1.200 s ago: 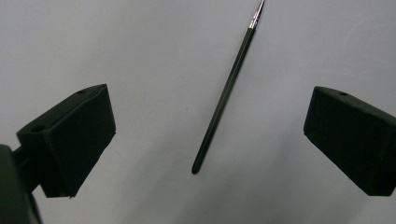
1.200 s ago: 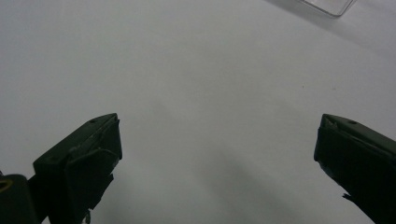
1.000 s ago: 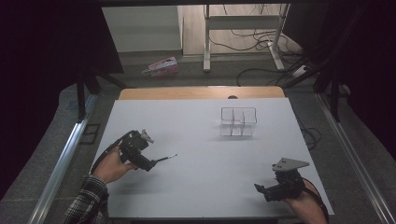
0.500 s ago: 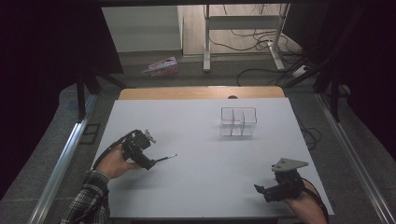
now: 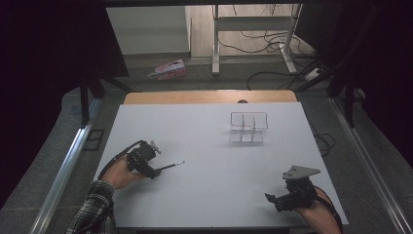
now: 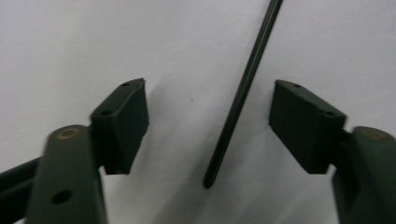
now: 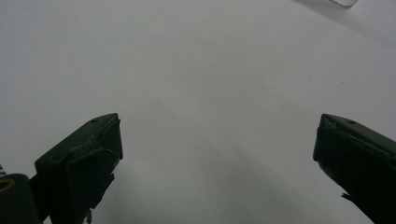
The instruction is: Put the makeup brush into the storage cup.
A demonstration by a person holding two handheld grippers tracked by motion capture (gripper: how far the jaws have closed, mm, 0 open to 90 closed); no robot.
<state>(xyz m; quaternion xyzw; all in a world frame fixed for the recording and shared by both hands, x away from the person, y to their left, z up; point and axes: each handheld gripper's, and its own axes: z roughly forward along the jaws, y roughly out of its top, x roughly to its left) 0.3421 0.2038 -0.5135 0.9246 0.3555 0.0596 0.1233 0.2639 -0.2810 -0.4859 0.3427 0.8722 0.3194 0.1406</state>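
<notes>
Left tool point(image 5: 157, 171) low over the white worktop point(image 5: 214, 195), its jaws straddling a thin black rod point(image 6: 243, 93); jaws have just been closing, but both pads point(image 6: 123, 119) stand clear of it, so no grip yet; rod nearer the right-hand pad in the left gripper view. Rod lies flat on the left half of the worktop; near end sits between the jaws, long axis running ahead of the tool and out toward the centre. Closing line crosses the rod's axis, which suits a pinch. Right tool point(image 5: 272, 199) at the near right edge, jaws wide apart, nothing between; well apart from the rod. Left hand point(image 5: 119, 171) clearly nearer. Clear divided tray point(image 5: 249, 127) far right.
</notes>
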